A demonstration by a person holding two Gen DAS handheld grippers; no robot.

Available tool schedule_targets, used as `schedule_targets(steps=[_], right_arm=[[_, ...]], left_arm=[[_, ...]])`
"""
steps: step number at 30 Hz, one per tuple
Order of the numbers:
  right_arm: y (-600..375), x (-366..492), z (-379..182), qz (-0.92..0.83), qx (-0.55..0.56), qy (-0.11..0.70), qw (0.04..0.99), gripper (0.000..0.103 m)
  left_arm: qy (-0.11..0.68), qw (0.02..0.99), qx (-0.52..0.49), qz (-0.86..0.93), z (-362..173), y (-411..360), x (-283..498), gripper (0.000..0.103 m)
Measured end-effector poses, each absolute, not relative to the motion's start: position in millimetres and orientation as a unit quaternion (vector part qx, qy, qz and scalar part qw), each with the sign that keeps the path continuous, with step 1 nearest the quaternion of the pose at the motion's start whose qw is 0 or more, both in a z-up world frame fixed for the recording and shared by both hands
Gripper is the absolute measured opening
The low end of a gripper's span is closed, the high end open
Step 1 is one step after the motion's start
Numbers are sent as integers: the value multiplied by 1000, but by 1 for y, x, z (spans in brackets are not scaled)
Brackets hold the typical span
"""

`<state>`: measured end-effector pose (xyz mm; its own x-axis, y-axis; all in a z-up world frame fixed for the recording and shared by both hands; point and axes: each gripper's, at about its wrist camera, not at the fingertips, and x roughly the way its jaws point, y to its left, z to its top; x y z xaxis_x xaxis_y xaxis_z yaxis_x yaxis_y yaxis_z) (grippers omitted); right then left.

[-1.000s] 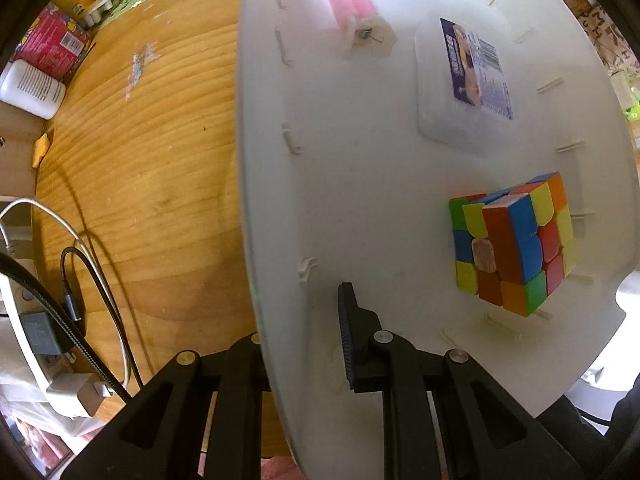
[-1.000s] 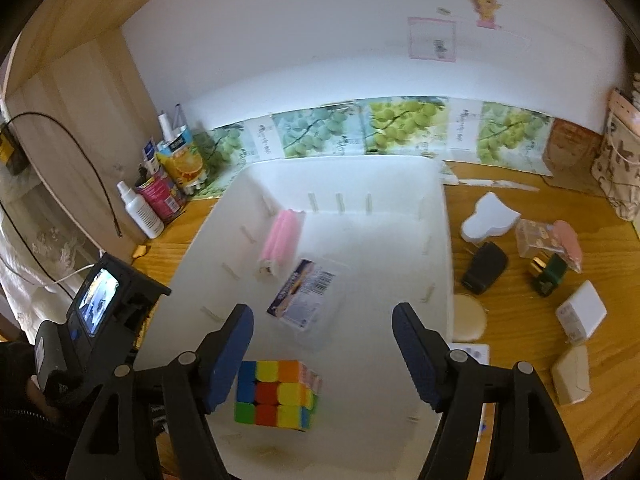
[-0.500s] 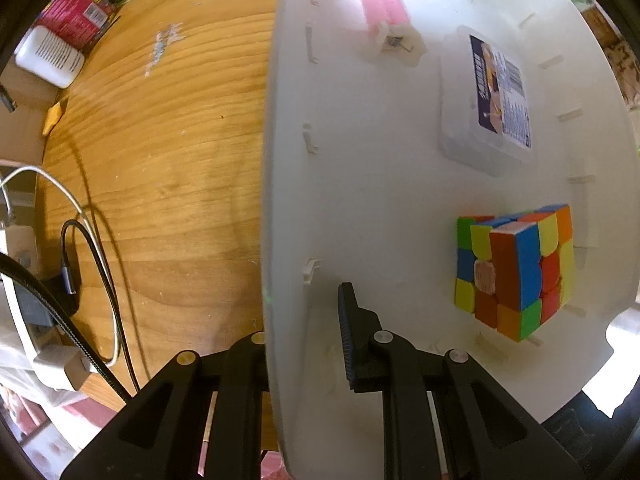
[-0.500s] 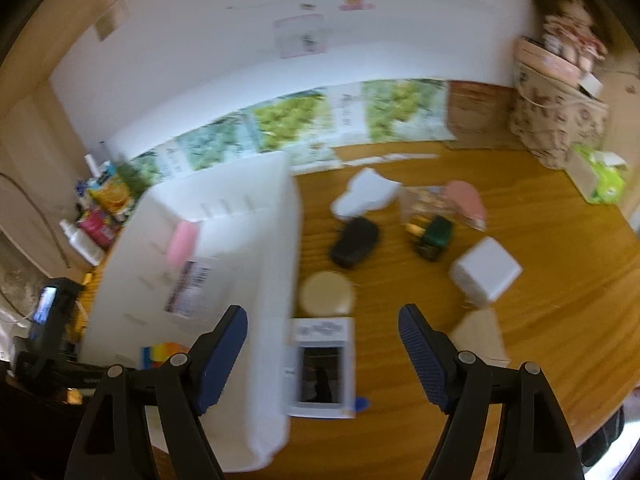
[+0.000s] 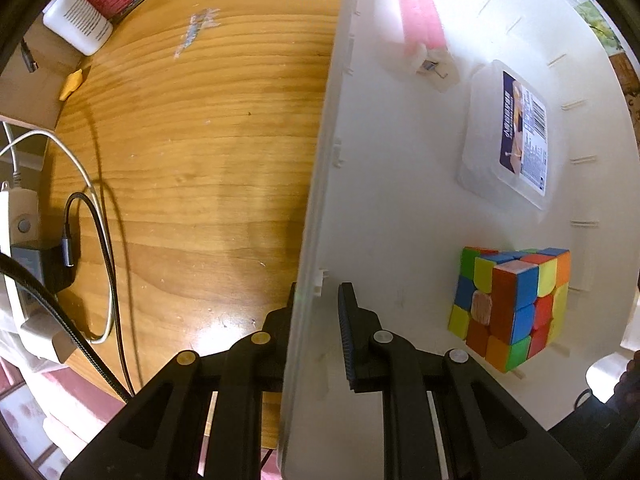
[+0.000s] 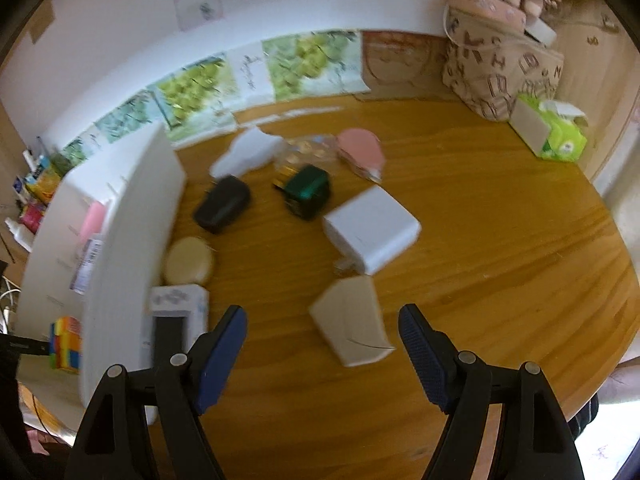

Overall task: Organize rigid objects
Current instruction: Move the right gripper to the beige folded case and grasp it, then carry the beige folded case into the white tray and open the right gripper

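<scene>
Beside white plastic bin (image 6: pixel 132 240): right gripper (image 6: pixel 322 344), swung off it, jaws widened, empty, above beige wedge-shaped block (image 6: pixel 350 326); left gripper (image 5: pixel 316 300) clamps bin wall.

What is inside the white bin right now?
The white bin holds a colour cube, a clear labelled box and a pink item. The near end of its floor, below the left gripper, is out of view.
</scene>
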<state>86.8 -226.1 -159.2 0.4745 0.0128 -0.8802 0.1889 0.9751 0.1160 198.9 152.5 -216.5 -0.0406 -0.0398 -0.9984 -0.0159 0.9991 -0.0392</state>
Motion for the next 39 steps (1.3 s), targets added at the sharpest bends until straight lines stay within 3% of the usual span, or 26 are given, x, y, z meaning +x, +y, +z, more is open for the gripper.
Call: schedule_targets(steps=[20,29,39], right_arm=[[-248,93,-211,-45,67,570,818,79],[-247,97,-207,-32,55,560,826,44],[-251,99,-204,-19,60,563,824,43]], left_arm=[[717,694,-44,39,-217,170,192,17],[714,696,-53,48,-213,176,186,17],[711,699,-54,51,-210,173,182,17]])
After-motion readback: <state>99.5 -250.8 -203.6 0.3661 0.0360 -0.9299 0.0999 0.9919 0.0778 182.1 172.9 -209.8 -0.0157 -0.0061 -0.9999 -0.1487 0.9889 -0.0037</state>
